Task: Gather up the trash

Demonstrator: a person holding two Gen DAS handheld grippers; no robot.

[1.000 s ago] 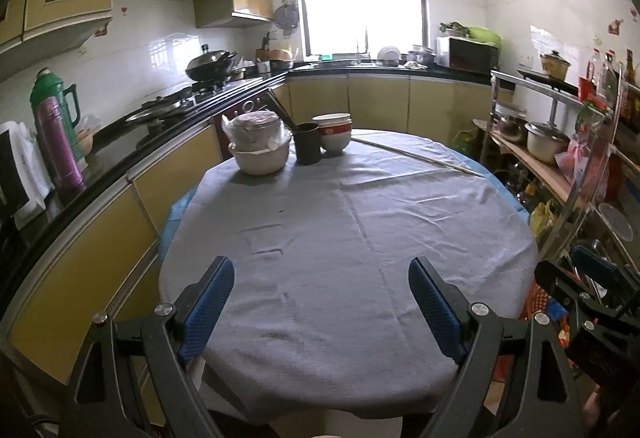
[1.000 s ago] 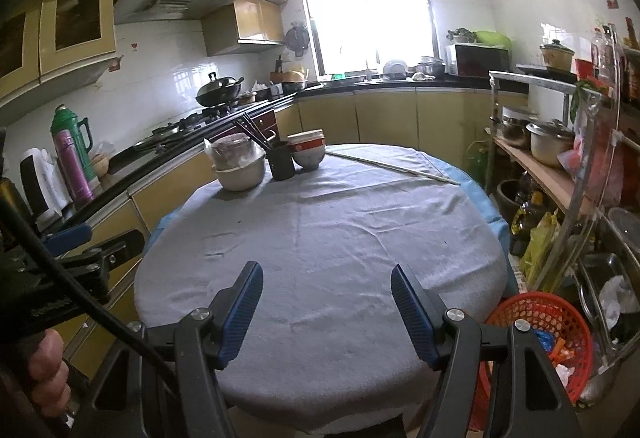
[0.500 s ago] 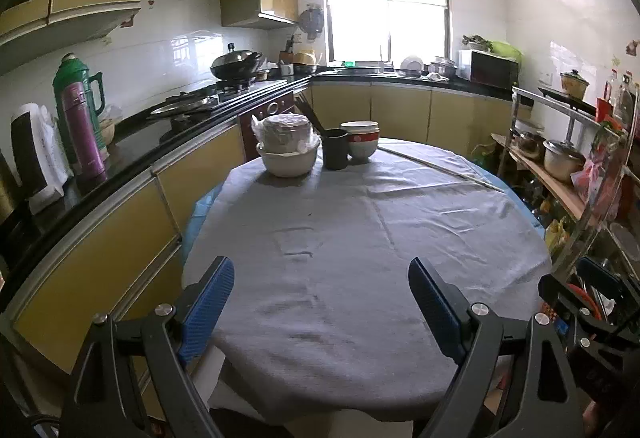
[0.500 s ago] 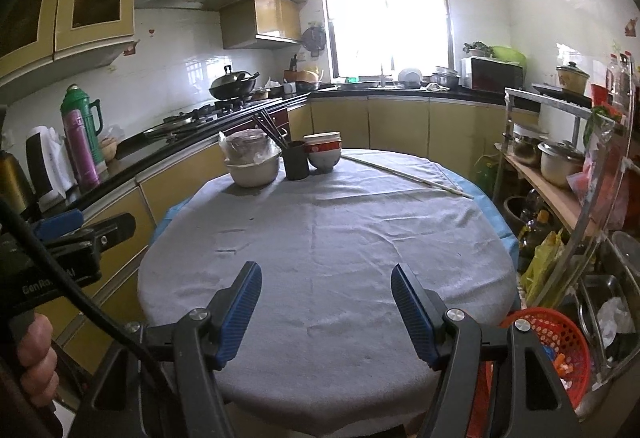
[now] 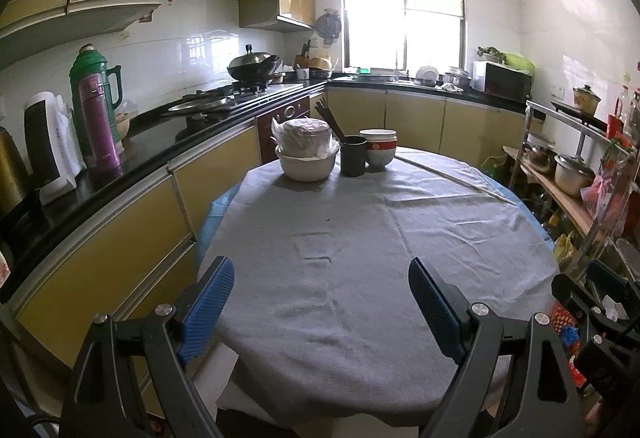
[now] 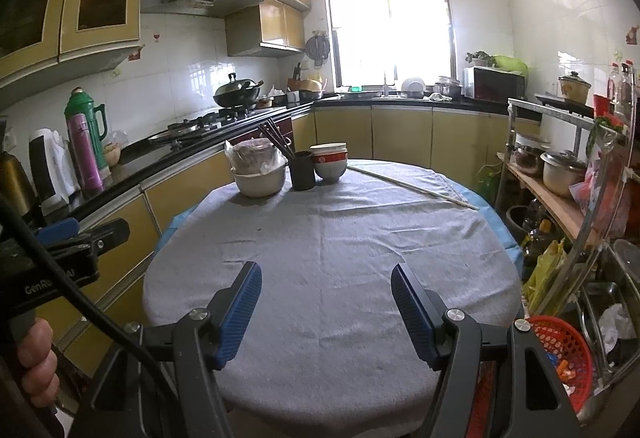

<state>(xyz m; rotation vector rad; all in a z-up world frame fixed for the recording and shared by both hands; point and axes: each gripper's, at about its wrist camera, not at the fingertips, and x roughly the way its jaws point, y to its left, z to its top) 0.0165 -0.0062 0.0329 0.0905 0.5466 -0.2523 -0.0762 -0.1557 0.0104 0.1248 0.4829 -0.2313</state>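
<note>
Nearest the lens, the left tool (image 5: pixel 322 298) is seen with its blue pads spread wide and nothing between them, held above the near edge of a round counter (image 5: pixel 360 238) draped in grey cloth. The right tool (image 6: pixel 326 304) is likewise shown wide and empty over the same near edge; in its view the left tool appears at the left margin, gripped by a hand (image 6: pixel 36 362). Low at the right, beside the counter and at the foot of a shelf (image 6: pixel 552 198), a red basket (image 6: pixel 560 350) is seen holding small scraps, the only trash that can be made out; a crumpled white piece (image 6: pixel 612 326) lies in a metal tray just beyond it. The cloth between the tools and the dishes is shown bare apart from creases. At the far edge of the counter a bagged bowl (image 5: pixel 306 154), a dark cup (image 5: pixel 353 160) with chopsticks and stacked bowls (image 5: pixel 378 150) are grouped closely, with a long thin stick (image 5: pixel 452 174) lying to their right. Beyond, a stove with a wok (image 5: pixel 252 66) and a bright window (image 5: pixel 402 2) are visible.
</note>
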